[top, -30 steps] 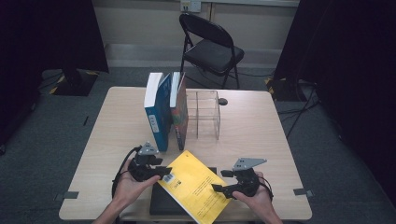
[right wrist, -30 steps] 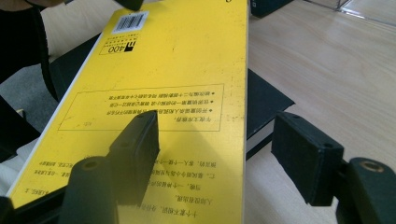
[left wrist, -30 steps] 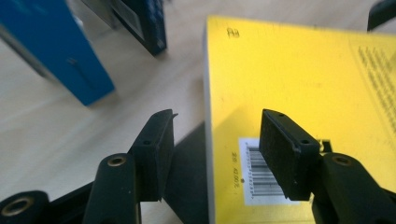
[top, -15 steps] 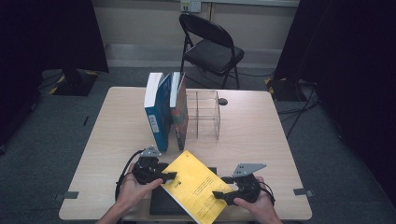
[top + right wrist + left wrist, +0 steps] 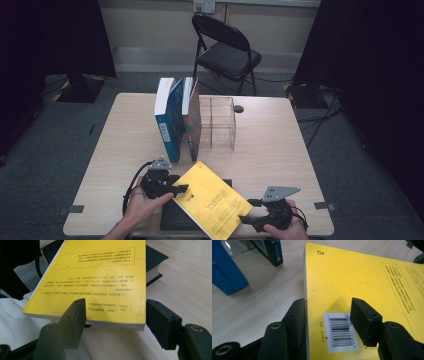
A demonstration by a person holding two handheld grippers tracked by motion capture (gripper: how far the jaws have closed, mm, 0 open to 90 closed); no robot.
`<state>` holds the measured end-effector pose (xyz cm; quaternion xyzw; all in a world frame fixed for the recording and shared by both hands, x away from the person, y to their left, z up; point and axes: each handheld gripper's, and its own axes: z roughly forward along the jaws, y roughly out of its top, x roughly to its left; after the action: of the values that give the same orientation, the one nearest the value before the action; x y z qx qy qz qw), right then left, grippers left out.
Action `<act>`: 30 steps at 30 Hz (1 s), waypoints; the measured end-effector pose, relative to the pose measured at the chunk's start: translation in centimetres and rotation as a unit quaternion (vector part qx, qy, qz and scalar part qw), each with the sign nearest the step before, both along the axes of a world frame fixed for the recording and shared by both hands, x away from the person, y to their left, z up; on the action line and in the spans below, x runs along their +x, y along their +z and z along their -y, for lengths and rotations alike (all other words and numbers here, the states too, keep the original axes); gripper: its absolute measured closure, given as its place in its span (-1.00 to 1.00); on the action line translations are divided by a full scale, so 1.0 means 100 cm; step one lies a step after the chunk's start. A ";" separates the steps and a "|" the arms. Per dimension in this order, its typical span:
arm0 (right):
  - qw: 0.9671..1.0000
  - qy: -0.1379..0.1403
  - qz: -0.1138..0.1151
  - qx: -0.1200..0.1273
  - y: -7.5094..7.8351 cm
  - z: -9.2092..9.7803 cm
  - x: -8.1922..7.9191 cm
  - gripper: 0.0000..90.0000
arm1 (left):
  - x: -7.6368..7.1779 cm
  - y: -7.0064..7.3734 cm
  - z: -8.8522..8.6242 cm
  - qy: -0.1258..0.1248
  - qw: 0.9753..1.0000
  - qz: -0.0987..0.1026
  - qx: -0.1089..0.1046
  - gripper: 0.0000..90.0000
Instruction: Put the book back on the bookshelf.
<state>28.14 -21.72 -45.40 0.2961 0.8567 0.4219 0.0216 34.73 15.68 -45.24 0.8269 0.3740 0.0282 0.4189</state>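
Both tongs sit at the yellow book (image 5: pixel 212 204) near my edge of the table (image 5: pixel 120 140). High view: left tongs (image 5: pixel 181 189) at the book's left corner, right tongs (image 5: pixel 245 218) at its lower right edge. Book lies tilted on a black book (image 5: pixel 172 220). Behind it two blue books (image 5: pixel 172 120) stand upright, clear plastic rack (image 5: pixel 217 122) just beside them, folding chair (image 5: pixel 225 52) past the table.

Left gripper view: left tongs (image 5: pixel 328 315) open, one jaw beside the book's spine edge, the other over the cover (image 5: pixel 367 277) next to the barcode (image 5: pixel 339 331). Can't tell if either touches.

Right gripper view: right tongs (image 5: pixel 115 317) open, jaws spread around the near edge of the yellow book (image 5: pixel 100 277), gap on the right side. Black book (image 5: pixel 153 260) shows under it on the tabletop.
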 end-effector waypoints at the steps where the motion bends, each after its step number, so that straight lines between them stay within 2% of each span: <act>1: 1.000 0.003 -0.001 -0.009 -0.001 0.001 -0.001 -0.24 | 0.000 0.000 0.000 0.001 1.000 0.001 0.001 0.03; 5: 1.000 0.000 0.003 -0.019 -0.004 0.004 -0.006 -0.21 | -0.001 0.001 0.000 -0.003 1.000 0.004 0.003 0.04; 7: 1.000 -0.003 0.007 -0.014 -0.004 0.003 -0.005 -0.22 | 0.000 0.000 0.000 -0.001 1.000 -0.002 0.001 0.04; 11: 1.000 -0.001 -0.007 -0.005 -0.006 0.003 0.001 -0.24 | -0.001 0.001 0.000 0.005 1.000 -0.003 0.006 0.04; 13: 1.000 -0.010 0.000 -0.005 -0.006 0.004 0.002 -0.18 | -0.003 0.003 -0.001 0.007 1.000 -0.002 0.012 0.04; 17: 0.999 -0.035 0.016 -0.011 -0.006 0.004 0.007 -0.14 | -0.011 0.002 -0.009 0.014 1.000 -0.007 0.006 0.04; 20: 0.998 -0.050 0.039 -0.028 -0.004 0.000 0.011 -0.11 | -0.017 0.003 -0.013 0.022 1.000 -0.012 0.008 0.03; 22: 0.997 -0.056 0.037 -0.025 -0.004 0.000 0.016 -0.08 | -0.020 0.005 -0.015 0.019 1.000 -0.002 0.021 0.03; 25: 0.997 -0.066 0.038 -0.026 -0.003 -0.001 0.026 -0.04 | -0.025 0.005 -0.020 0.020 0.999 -0.015 0.020 0.02; 27: 0.996 -0.073 0.043 -0.028 -0.003 -0.003 0.030 0.01 | -0.032 0.008 -0.018 0.022 0.999 0.010 0.043 0.01; 28: 0.996 -0.077 0.043 -0.027 -0.003 -0.004 0.033 0.02 | -0.036 0.009 -0.016 0.024 0.998 0.015 0.051 0.01; 30: 0.995 -0.083 0.047 -0.031 -0.002 -0.007 0.038 0.02 | -0.038 0.009 -0.017 0.027 0.999 0.008 0.046 -0.01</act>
<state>31.96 -21.05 -45.63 0.3453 0.8396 0.4056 0.1062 30.93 17.41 -44.37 0.8347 0.3910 0.0629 0.3826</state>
